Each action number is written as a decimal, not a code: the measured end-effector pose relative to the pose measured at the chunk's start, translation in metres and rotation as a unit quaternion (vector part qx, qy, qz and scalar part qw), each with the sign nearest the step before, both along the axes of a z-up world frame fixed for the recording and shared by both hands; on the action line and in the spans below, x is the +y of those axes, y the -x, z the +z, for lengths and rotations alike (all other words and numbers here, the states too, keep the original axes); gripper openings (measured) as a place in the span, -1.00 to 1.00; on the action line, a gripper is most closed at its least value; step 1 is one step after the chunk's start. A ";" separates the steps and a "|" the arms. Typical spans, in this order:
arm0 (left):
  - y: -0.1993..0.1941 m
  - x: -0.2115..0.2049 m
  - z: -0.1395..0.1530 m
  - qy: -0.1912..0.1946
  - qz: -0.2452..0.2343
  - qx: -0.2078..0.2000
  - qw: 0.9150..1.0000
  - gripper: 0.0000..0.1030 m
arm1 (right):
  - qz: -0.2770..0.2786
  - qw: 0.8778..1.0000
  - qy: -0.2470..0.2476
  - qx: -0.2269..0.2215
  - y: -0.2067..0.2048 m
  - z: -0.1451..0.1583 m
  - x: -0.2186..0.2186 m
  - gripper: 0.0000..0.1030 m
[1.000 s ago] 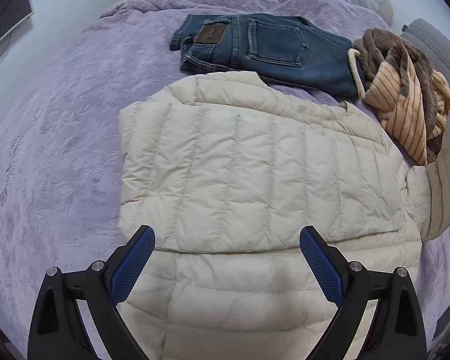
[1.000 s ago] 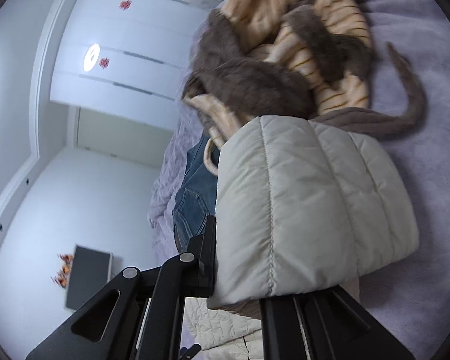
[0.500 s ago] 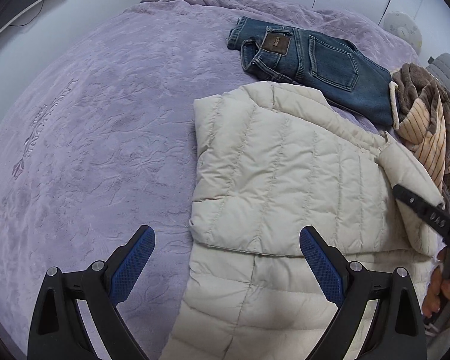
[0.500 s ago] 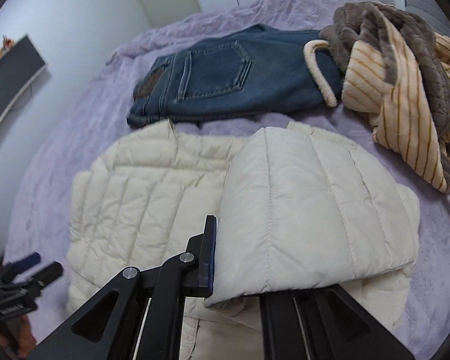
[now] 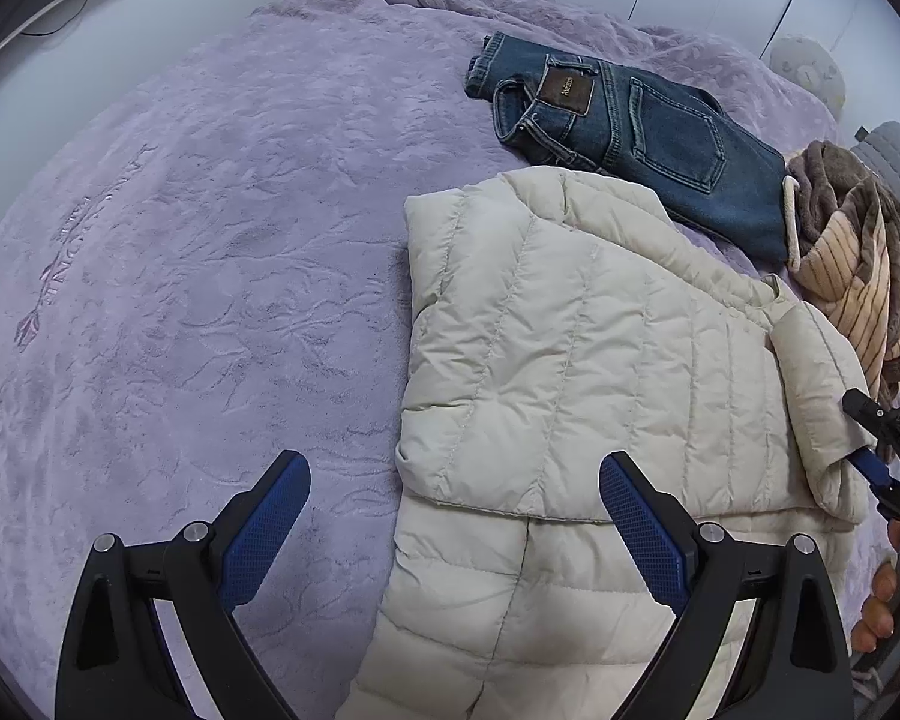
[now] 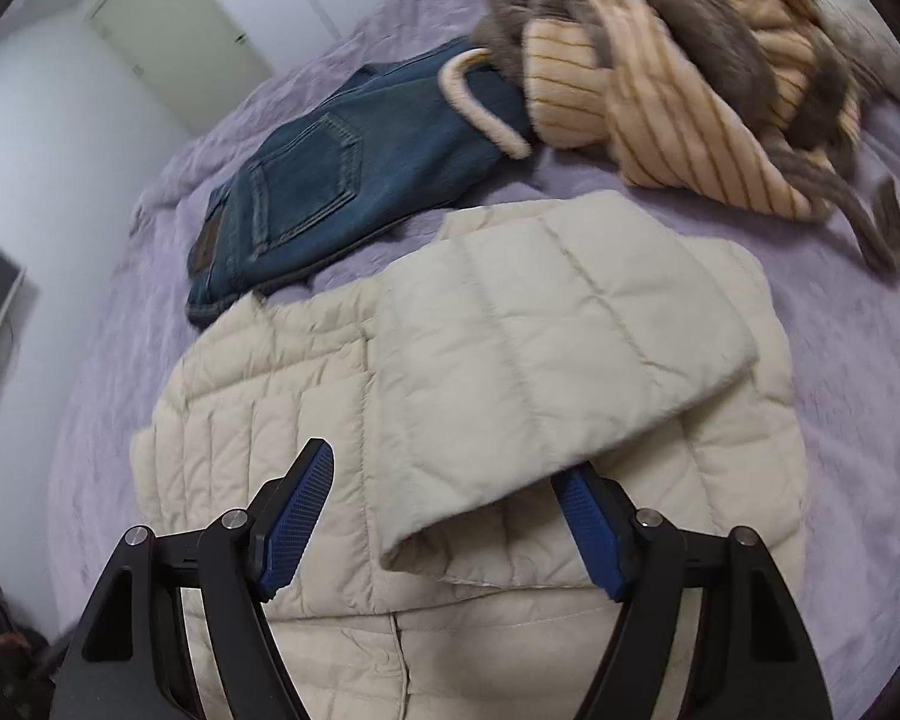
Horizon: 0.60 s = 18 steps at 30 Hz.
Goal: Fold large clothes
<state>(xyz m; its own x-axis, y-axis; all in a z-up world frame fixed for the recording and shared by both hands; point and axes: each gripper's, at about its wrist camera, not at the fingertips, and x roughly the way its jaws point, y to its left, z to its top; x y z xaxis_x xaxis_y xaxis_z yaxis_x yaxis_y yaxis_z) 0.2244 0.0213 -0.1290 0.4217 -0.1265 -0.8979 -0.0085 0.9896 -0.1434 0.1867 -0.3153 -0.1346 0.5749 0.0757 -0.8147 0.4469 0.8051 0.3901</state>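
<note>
Released from the just-opened right gripper (image 6: pixel 444 516), whose jaws stood spread, the sleeve (image 6: pixel 546 360) lay across the soft, puffy jacket (image 5: pixel 570 360), best pinched at a hem.

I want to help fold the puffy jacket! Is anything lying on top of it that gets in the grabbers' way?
Nothing visible does. The cream jacket lies bare on the purple blanket. The jeans and the striped brown robe sit beyond its far edge, not on it. The left gripper and right gripper are both open just above it.
</note>
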 end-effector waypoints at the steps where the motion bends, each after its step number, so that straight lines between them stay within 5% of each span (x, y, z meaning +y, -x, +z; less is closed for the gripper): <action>1: -0.001 0.001 0.000 0.001 -0.002 -0.002 1.000 0.90 | -0.029 1.000 -0.010 0.000 0.002 -0.002 -0.010 -0.02; 2: -0.002 0.001 0.001 0.004 -0.003 -0.004 1.000 0.90 | -0.046 0.999 -0.013 0.005 0.001 -0.005 -0.017 -0.55; 5: -0.005 0.008 0.000 0.026 0.000 -0.002 1.000 0.90 | -0.036 0.999 0.021 0.000 -0.011 0.002 -0.018 -0.74; 10: -0.013 0.025 0.002 0.098 0.017 -0.001 0.995 0.90 | 0.126 0.985 0.111 -0.043 -0.035 0.024 0.045 -0.74; 14: -0.021 0.036 0.004 0.155 0.025 0.000 0.988 0.90 | 0.252 0.954 0.156 -0.037 -0.046 0.016 0.107 -0.74; 18: -0.028 0.037 0.005 0.190 0.018 0.002 0.982 0.90 | 0.318 0.929 0.191 -0.001 -0.046 -0.006 0.143 -0.65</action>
<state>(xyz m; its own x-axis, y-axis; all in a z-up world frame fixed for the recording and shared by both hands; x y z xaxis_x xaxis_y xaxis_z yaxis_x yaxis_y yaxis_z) 0.2524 0.0585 -0.1245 0.4296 -0.4378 -0.7898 -0.0443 0.8634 -0.5026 0.2331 -0.1726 -0.1407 0.5143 0.1060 -0.8510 -0.1670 0.9857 0.0219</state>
